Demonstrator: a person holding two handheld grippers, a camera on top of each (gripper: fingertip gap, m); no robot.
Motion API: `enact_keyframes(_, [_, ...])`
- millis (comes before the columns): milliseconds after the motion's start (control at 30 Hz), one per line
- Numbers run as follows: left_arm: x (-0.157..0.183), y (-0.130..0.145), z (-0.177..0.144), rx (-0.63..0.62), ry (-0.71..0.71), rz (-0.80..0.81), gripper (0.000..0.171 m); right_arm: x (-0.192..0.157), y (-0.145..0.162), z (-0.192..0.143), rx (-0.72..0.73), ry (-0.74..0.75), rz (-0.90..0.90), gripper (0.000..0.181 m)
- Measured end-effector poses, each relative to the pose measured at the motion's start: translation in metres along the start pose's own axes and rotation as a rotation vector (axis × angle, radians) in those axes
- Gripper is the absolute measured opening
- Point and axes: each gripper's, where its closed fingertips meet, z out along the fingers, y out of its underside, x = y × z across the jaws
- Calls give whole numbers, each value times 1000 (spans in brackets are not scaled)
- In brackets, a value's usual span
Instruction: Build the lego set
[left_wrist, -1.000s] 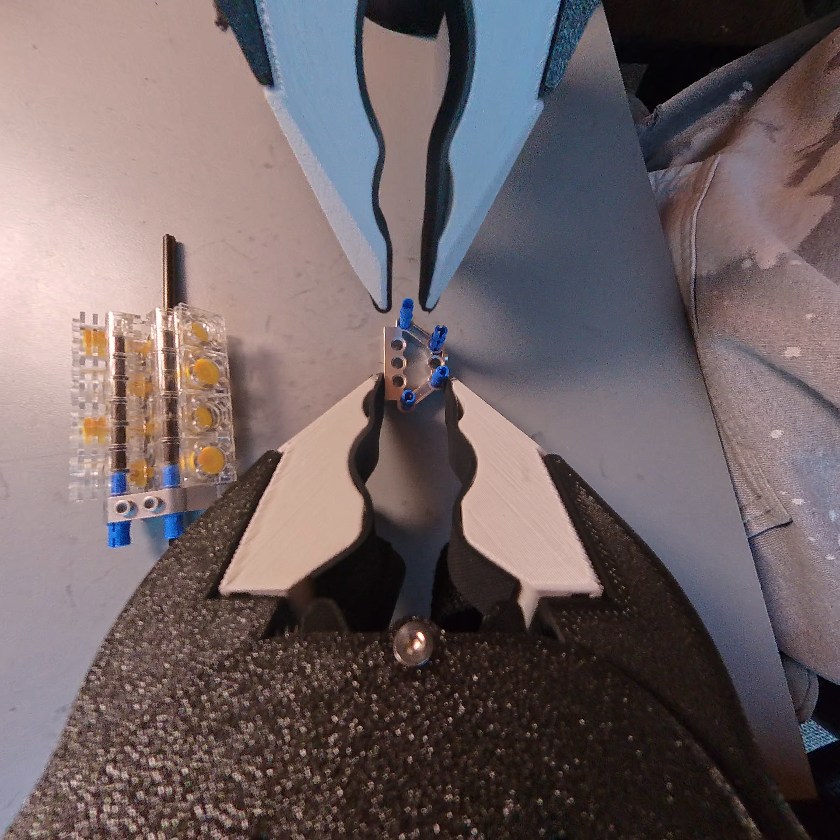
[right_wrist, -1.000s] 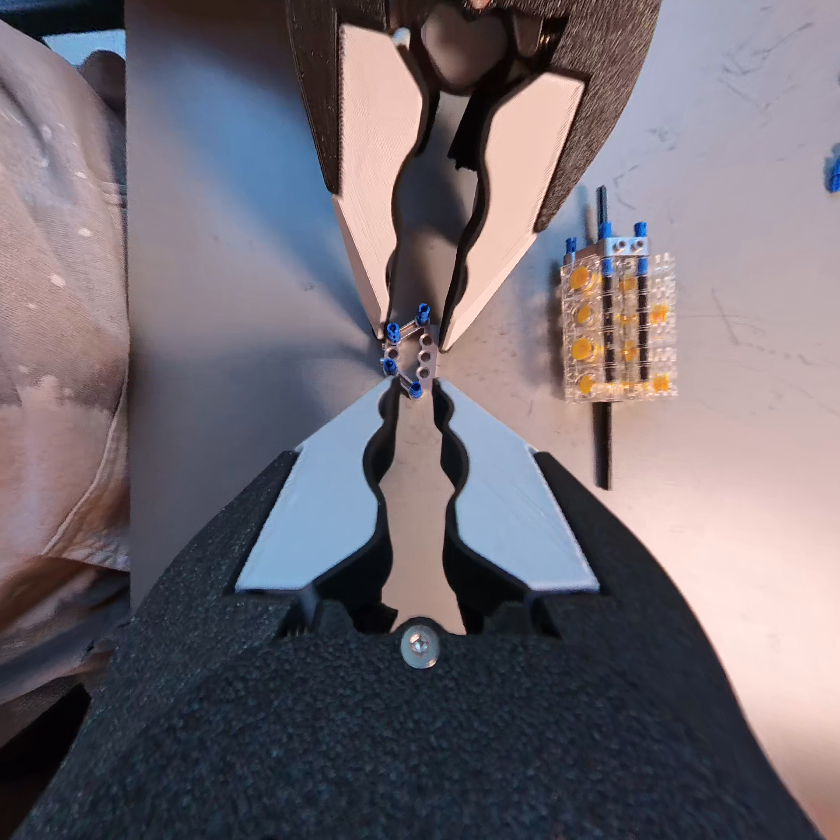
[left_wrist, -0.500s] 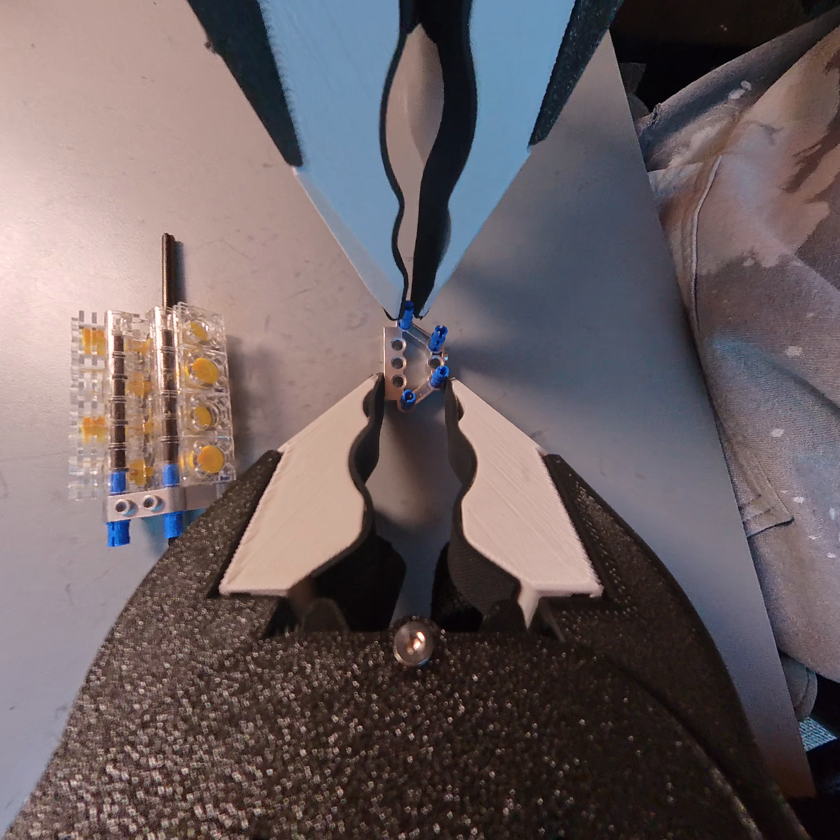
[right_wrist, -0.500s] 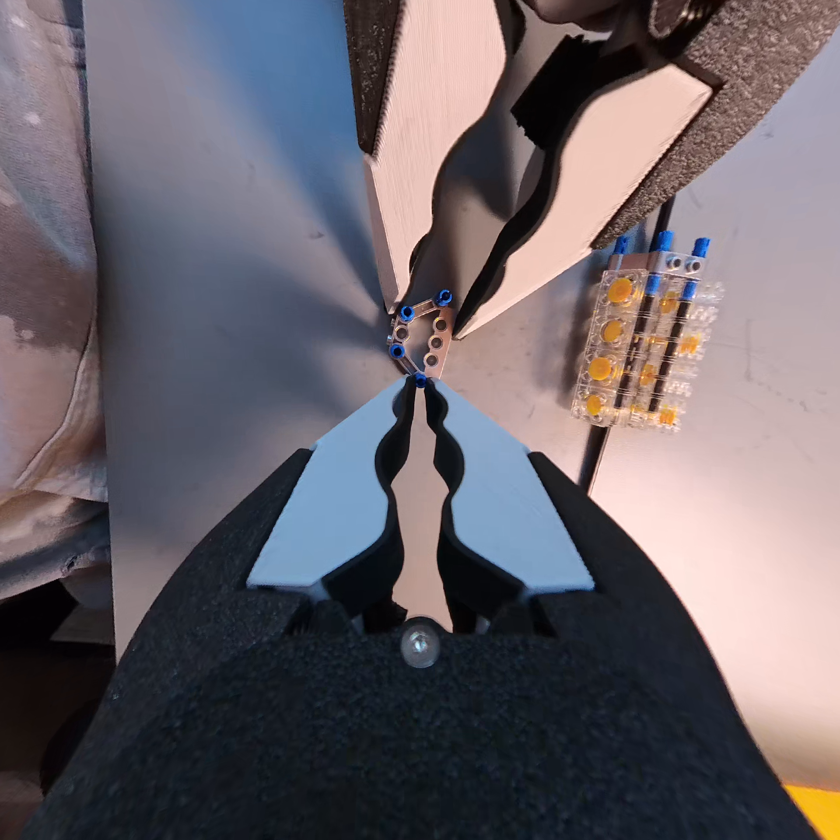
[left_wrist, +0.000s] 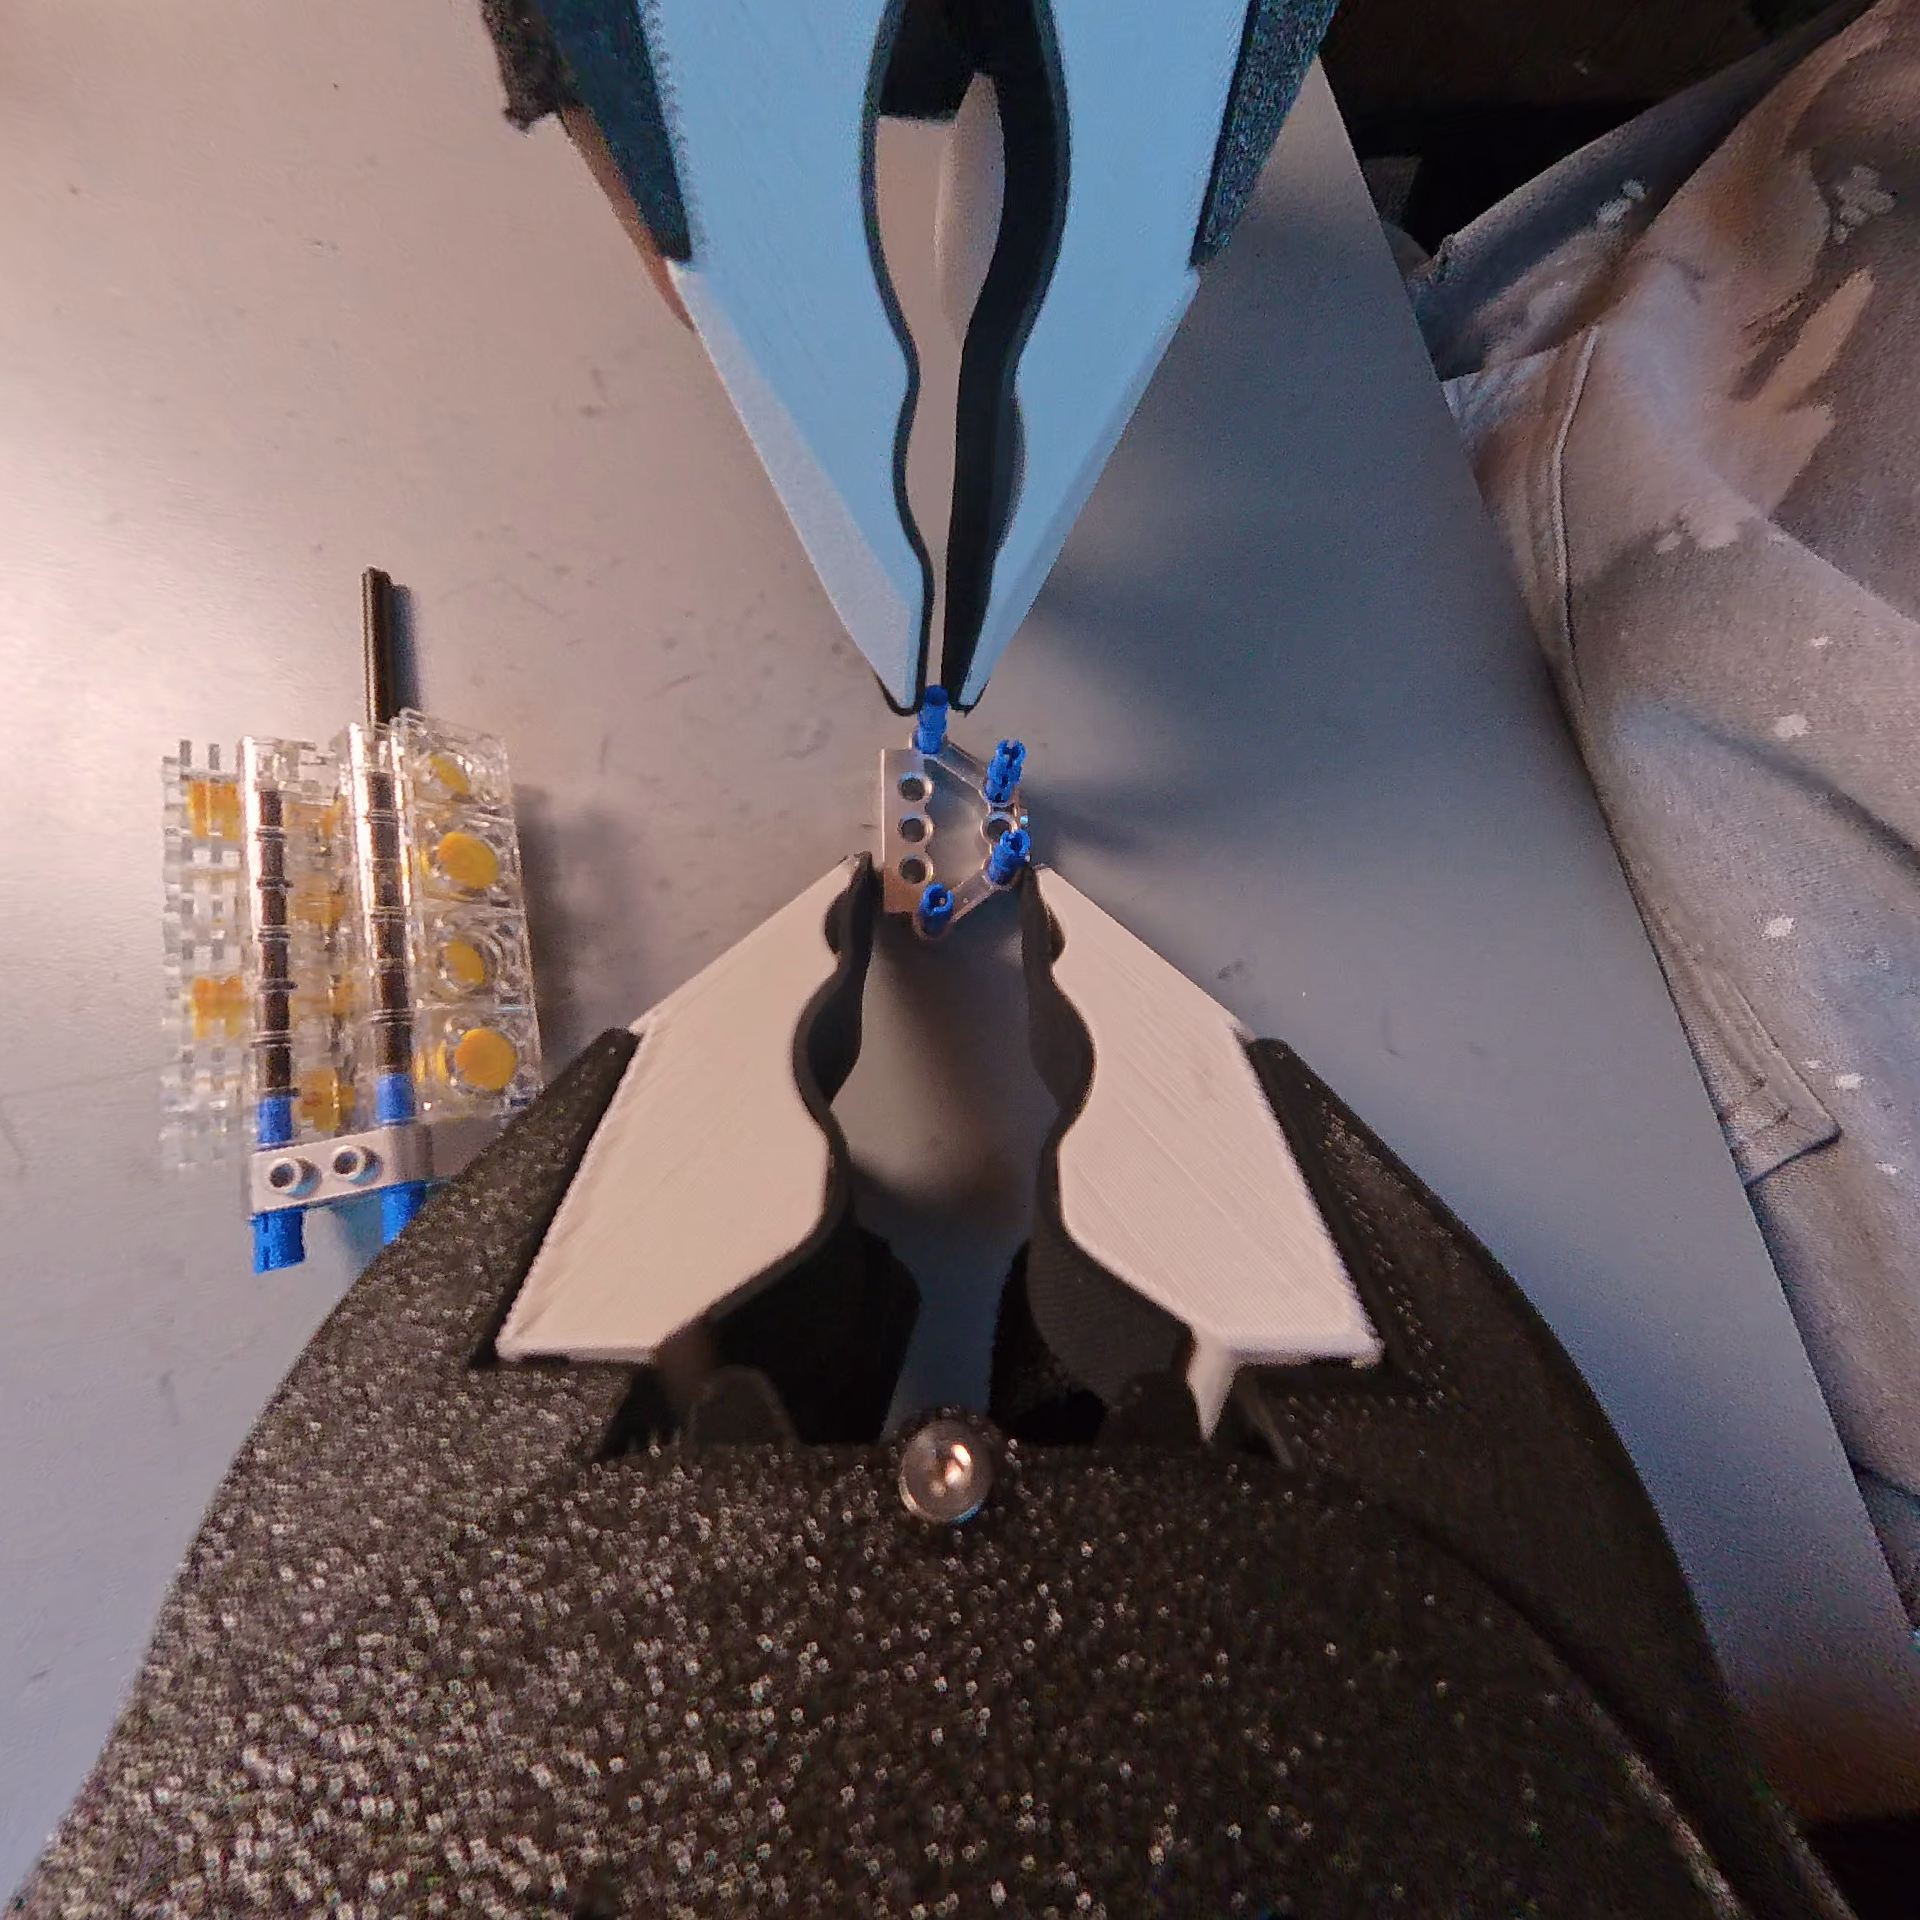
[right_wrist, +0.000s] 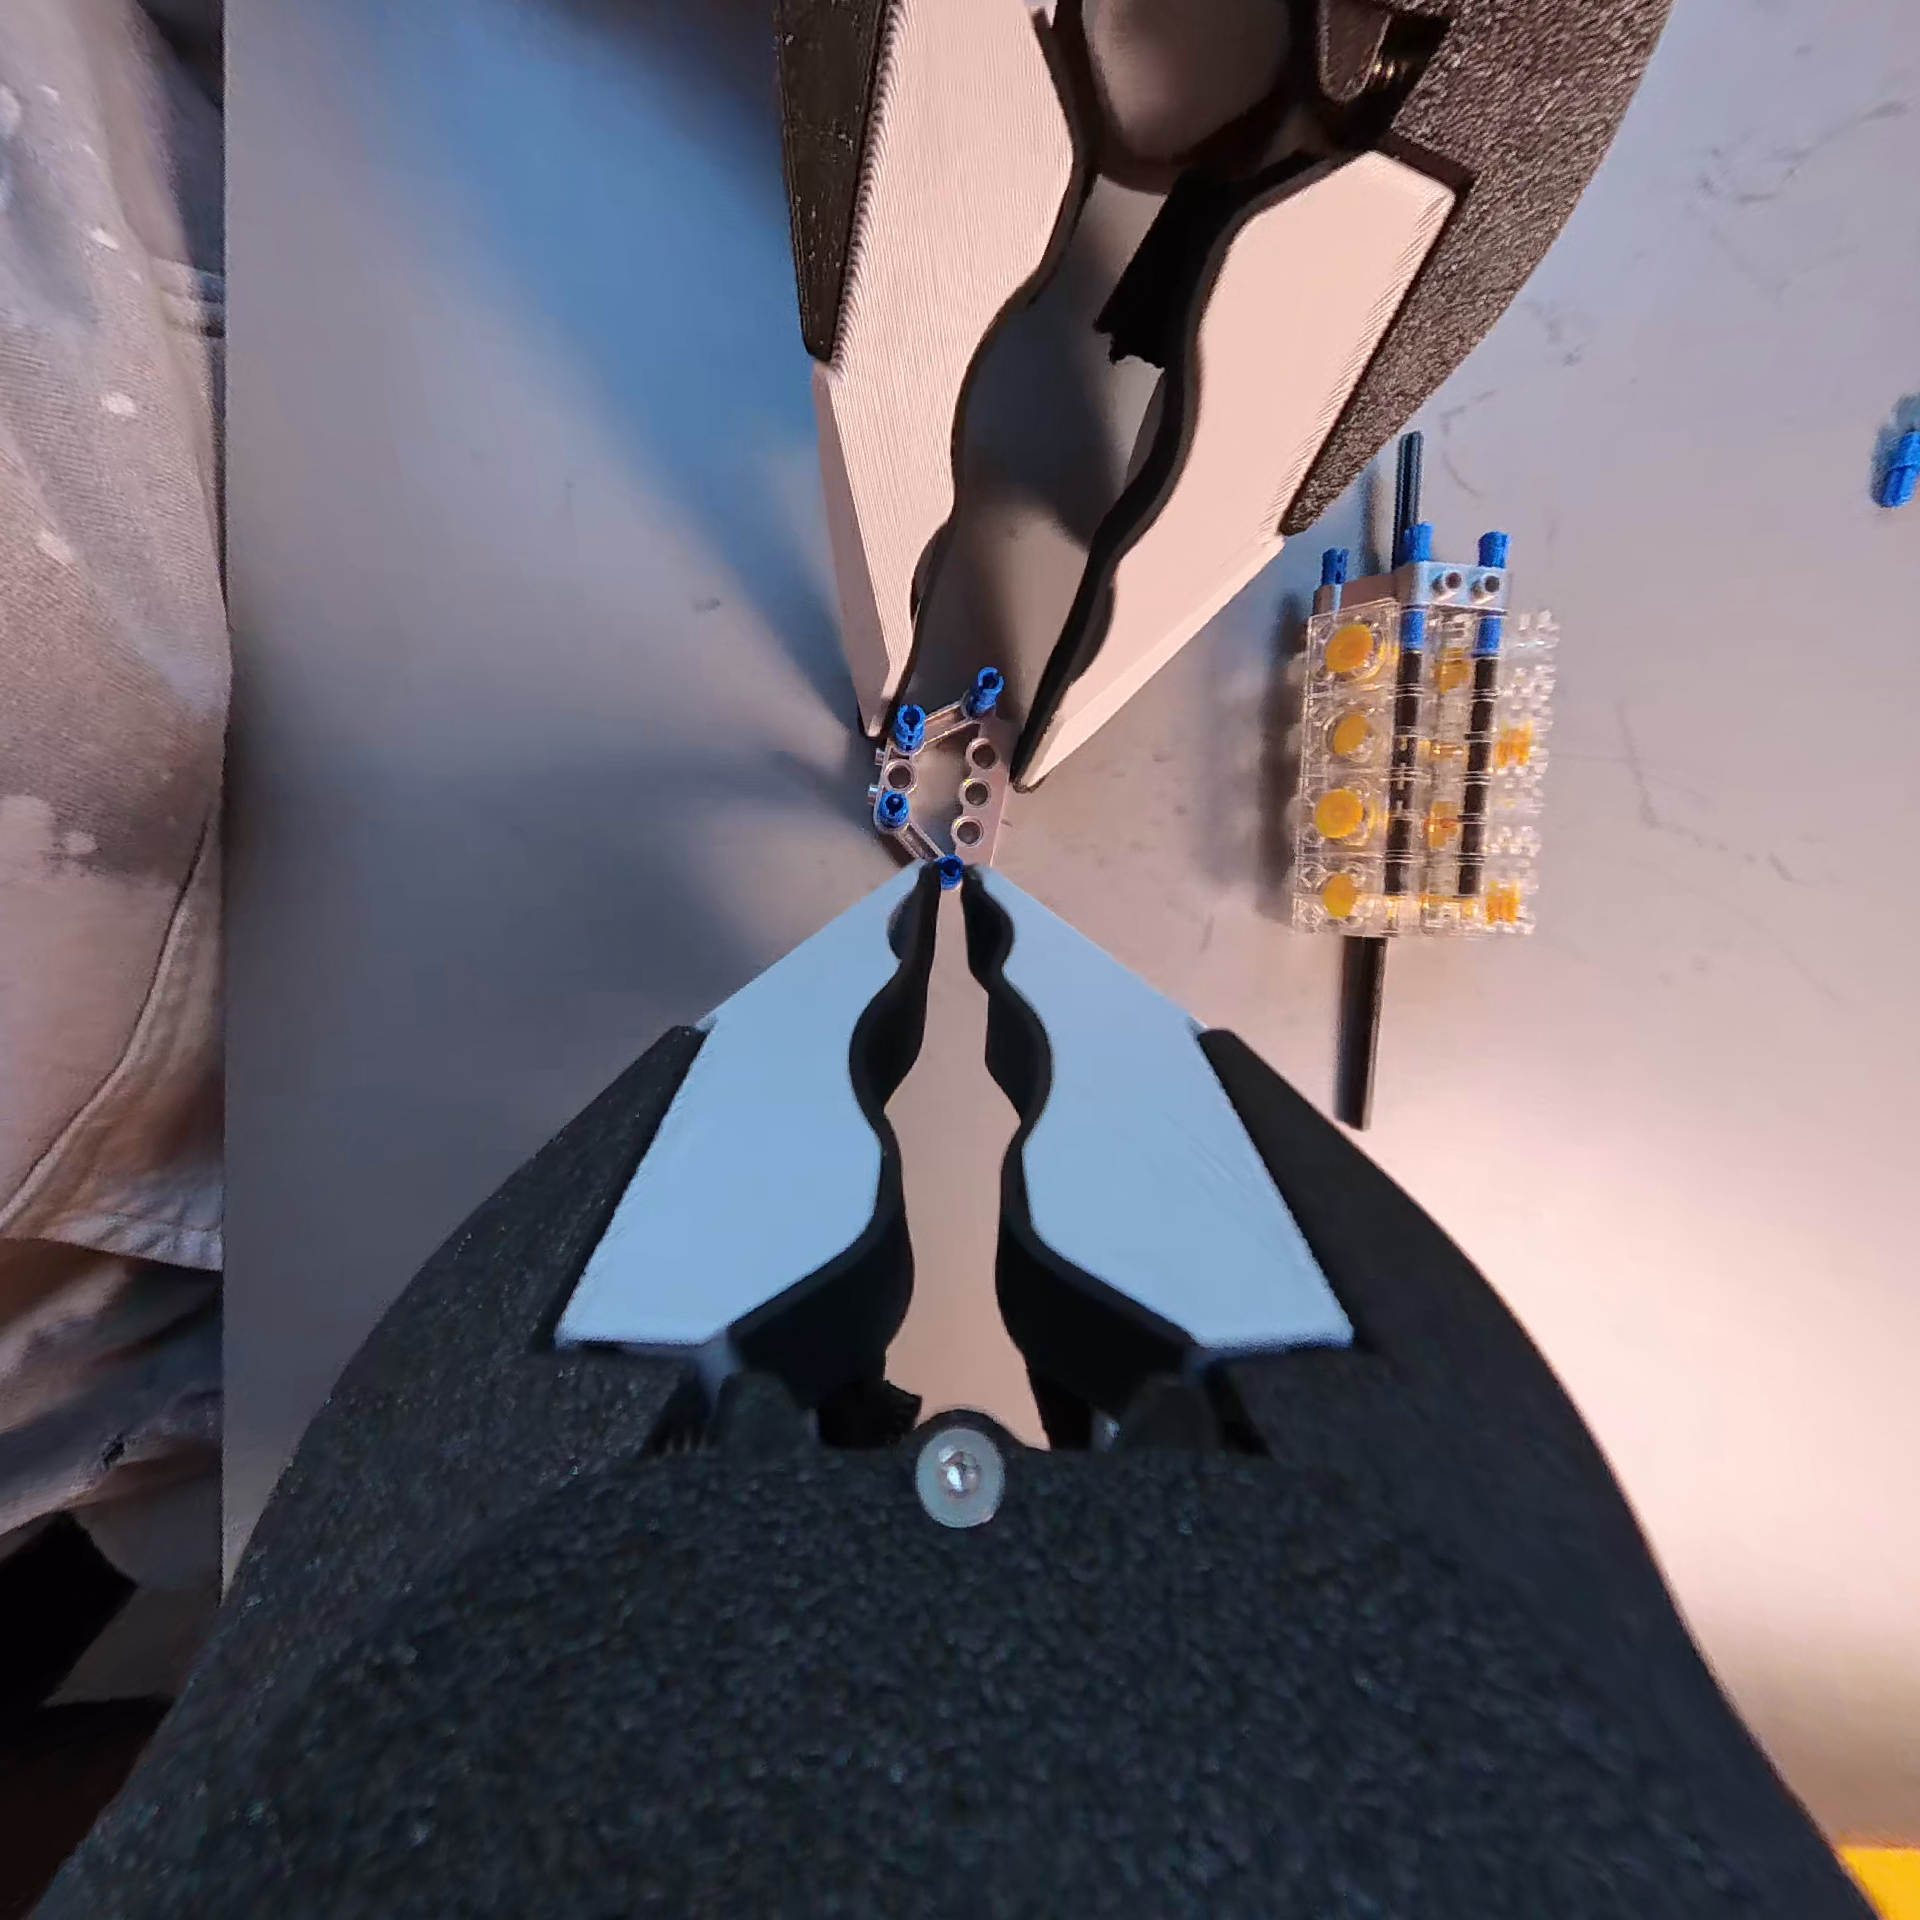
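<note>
A small grey beam frame (left_wrist: 914, 826) with several blue pins sits between my two grippers over the grey table (left_wrist: 312, 364). My left gripper (left_wrist: 943, 878) is closed on the frame's near end, one fingertip on each side. My right gripper (left_wrist: 935, 707) comes in from the far side and is shut on one blue pin (left_wrist: 932, 717) that sticks out of the frame's far corner. In the right wrist view, my right gripper (right_wrist: 948, 878) pinches that pin (right_wrist: 948, 871), and the left gripper (right_wrist: 951, 748) holds the frame (right_wrist: 977, 795) from above.
A clear brick assembly (left_wrist: 353, 956) with yellow studs, black axles and blue pins lies on the table to the left; it also shows in the right wrist view (right_wrist: 1413, 769). A loose blue pin (right_wrist: 1896, 468) lies far right. A person's paint-spotted clothing (left_wrist: 1714, 727) borders the table edge. The tips of both grippers are at nearly the same place.
My right gripper was open around the pin one second ago and has closed on it. Its view has tilted and shifted since. The left gripper and the frame have stayed put.
</note>
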Motion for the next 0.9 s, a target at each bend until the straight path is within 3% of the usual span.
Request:
enact_keyframes(167, [-5, 3, -4, 3, -10, -5, 22, -3, 0, 0, 42, 43, 53, 4])
enact_keyframes(233, [-5, 2, -3, 6, -18, 12, 11, 2, 3, -2, 65, 82, 94, 13])
enact_keyframes(367, [-3, 1, -1, 0, -26, 37, 11, -2, 9, -1, 107, 74, 194, 28])
enact_keyframes(567, [-5, 2, -3, 25, -8, 13, 14, -5, 1, 10, 134, 78, 174, 45])
enact_keyframes(700, [-2, 0, -11, 47, 26, -12, 15, -11, -3, 20, 112, 9, 130, 26])
enact_keyframes(800, [-9, -19, -36, 203, 26, -92, 18, 3, -5, 11, 114, 94, 35, 26])
enact_keyframes(900, [-31, -46, -69, 444, -19, -208, 25, 30, -24, -16, 188, 290, -117, 26])
